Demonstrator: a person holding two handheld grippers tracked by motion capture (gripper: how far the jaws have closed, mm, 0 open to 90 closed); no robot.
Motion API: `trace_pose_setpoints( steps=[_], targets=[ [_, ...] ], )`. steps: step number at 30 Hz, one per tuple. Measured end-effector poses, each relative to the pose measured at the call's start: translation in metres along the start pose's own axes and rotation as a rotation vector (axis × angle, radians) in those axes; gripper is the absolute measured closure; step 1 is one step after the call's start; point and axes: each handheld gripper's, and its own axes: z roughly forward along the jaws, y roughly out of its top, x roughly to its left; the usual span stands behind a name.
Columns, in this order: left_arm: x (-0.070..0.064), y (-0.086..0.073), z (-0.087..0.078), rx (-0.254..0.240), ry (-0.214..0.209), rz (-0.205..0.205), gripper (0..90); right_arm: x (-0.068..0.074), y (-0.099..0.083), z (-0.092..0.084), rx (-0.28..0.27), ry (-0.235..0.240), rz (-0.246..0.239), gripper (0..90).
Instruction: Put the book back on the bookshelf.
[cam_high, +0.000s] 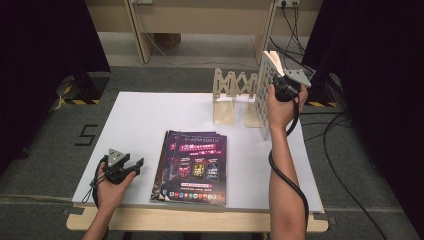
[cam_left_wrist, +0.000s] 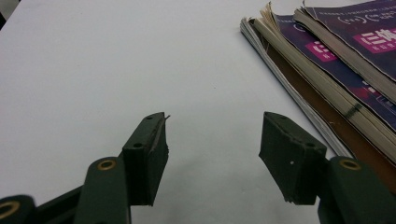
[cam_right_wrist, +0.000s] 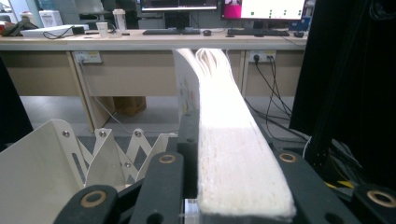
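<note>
A stack of purple-covered books (cam_high: 192, 167) lies flat at the table's front centre; their spines and page edges (cam_left_wrist: 327, 70) run along the right in the left gripper view. A folding wooden book rack (cam_high: 232, 95) stands at the back. My right gripper (cam_high: 276, 85) is shut on a white-covered book (cam_high: 264, 100), held upright at the rack's right end; whether its lower edge touches the table I cannot tell. Its page edges (cam_right_wrist: 229, 140) sit between the jaws of that gripper (cam_right_wrist: 233, 158), with the rack (cam_right_wrist: 70, 154) to the left. My left gripper (cam_high: 136, 167) (cam_left_wrist: 212, 140) rests open and holds nothing, left of the stack.
The white table top (cam_high: 140, 120) lies bare to the left of the stack and behind it. Black cables (cam_high: 345, 150) trail over the floor at the right. A desk with monitors (cam_right_wrist: 187, 18) stands beyond the table, and dark curtains hang at both sides.
</note>
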Motion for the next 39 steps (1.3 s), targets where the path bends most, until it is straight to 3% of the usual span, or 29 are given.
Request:
trace_pose_setpoints(
  steps=[11, 15, 27, 39],
  targets=[
    [0.000, 0.000, 0.000, -0.002, 0.001, 0.006, 40.5, -0.005, -0.009, -0.006, -0.011, 0.004, 0.043, 71.9],
    [0.000, 0.000, 0.000, 0.000, -0.002, 0.000, 40.4, -0.003, -0.009, -0.007, -0.007, 0.003, 0.026, 68.5],
    [0.000, 0.000, 0.000, -0.001, 0.001, 0.008, 40.2, -0.006, -0.010, -0.017, -0.003, 0.016, 0.047, 60.2],
    [-0.001, 0.000, 0.000, 0.000, 0.002, 0.009, 39.8, -0.007, -0.011, -0.032, -0.012, 0.031, 0.034, 54.3]
  ],
)
